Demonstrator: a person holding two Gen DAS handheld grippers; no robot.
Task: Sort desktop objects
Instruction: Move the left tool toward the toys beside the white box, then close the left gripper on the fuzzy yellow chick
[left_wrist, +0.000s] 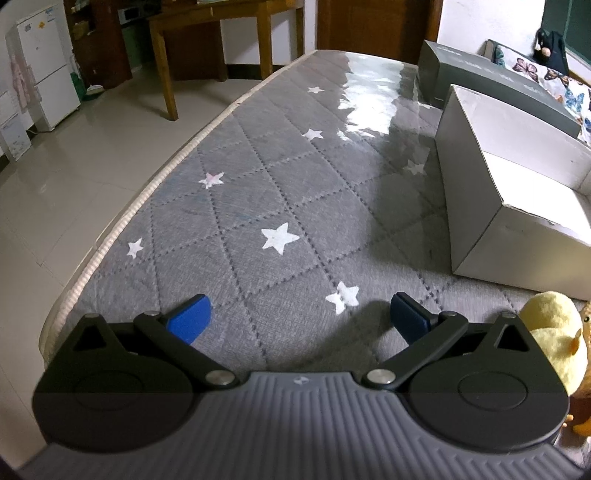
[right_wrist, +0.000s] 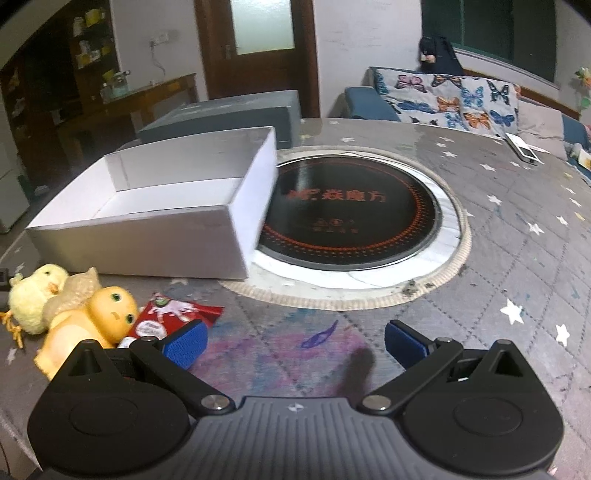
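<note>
An open white box (right_wrist: 155, 206) stands on the grey star-patterned table cover; it also shows in the left wrist view (left_wrist: 509, 192). In front of it lie a yellow plush chick (right_wrist: 31, 295), an orange rubber duck toy (right_wrist: 96, 314) and a red snack packet (right_wrist: 173, 314). The chick also shows at the right edge of the left wrist view (left_wrist: 554, 332). My right gripper (right_wrist: 295, 343) is open and empty, just right of the packet. My left gripper (left_wrist: 301, 317) is open and empty over bare cover, left of the chick.
A round black induction hob (right_wrist: 351, 210) is set into the table behind the right gripper, partly under the box. A grey closed box (right_wrist: 229, 114) stands behind the white one. The table edge (left_wrist: 122, 221) runs along the left. A sofa with a butterfly throw (right_wrist: 454, 99) is beyond.
</note>
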